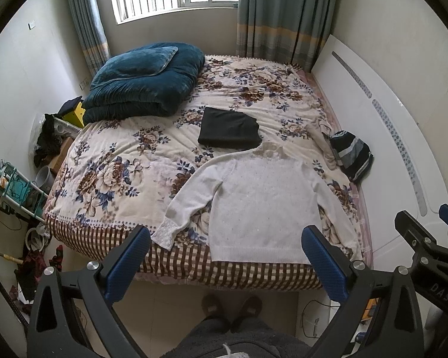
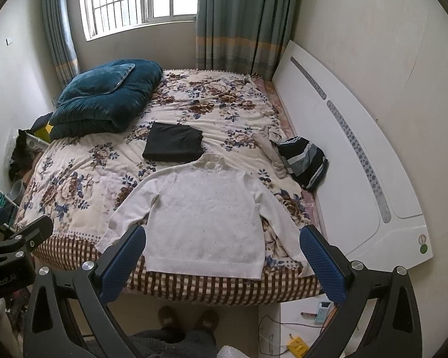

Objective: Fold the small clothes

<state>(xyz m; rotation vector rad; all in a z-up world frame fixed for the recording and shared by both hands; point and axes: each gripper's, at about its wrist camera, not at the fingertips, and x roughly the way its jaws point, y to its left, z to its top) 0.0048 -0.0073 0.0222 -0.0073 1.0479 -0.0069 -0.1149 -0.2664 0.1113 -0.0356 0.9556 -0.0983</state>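
a white sweater (image 1: 254, 203) lies spread flat, collar away and hem at the near edge of the bed (image 1: 104, 179), both sleeves angled out and down over the flowered cover. just beyond its collar sits a folded black garment (image 1: 228, 128), and off to the right, against the white headboard (image 1: 403, 149), a bundled dark striped piece (image 1: 351, 155). a folded teal quilt (image 1: 143, 86) with a pillow on top fills the far left corner under the window. the left gripper (image 1: 224, 262) hangs above the floor in front of the bed, blue pads (image 1: 125, 268) spread wide with nothing between them. part of the right gripper (image 1: 427, 238) pokes in at the right edge. slippered feet (image 1: 233, 307) stand below.
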